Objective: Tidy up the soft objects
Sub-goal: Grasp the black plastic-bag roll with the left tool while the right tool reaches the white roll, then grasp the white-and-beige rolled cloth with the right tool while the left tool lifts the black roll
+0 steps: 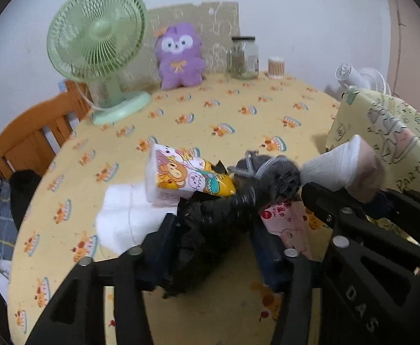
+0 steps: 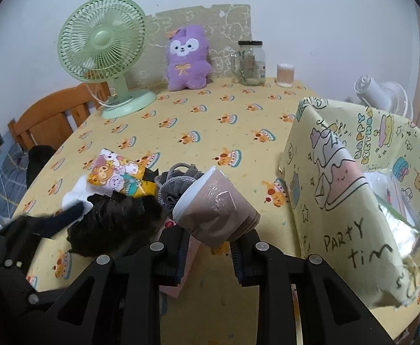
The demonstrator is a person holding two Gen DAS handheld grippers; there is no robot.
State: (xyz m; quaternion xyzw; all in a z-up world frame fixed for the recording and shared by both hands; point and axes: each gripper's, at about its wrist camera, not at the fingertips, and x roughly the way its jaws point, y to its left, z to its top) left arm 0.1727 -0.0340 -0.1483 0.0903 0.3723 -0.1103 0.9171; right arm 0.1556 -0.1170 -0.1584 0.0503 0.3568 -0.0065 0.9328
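Partly done, I judge: some packets already sit inside the box [image 2: 353, 201], but most soft stuff remains in the pile just left of it on the bench [image 2: 210, 120].

My right hand-held gripper [image 2: 208, 254] is narrow and clamped on the brown roll [image 2: 218, 204], a plastic-wrapped soft pack, lifted clear of the cloth, between pile and box. It angles down and forward, roll sticking up past the tips.

My left hand-held gripper [image 1: 212, 238] is part closed around the black bundle [image 1: 204, 230], left of the box; the pads appear to press its crumpled sides, so I call that held. It also tilts down.

Still in the pile, all left of the box: cartoon tissue pack [image 1: 181, 176], white cloth [image 1: 123, 218] under it, grey puff [image 2: 175, 187], pink pack [image 1: 284, 224] nearest the box and under the roll.

Purple plush [image 2: 187, 57] stands far behind the pile, by the fan [image 2: 103, 43], well apart from the box. Whether it counts, can't tell.

Left to do: roll into box, then bundle, then the rest.
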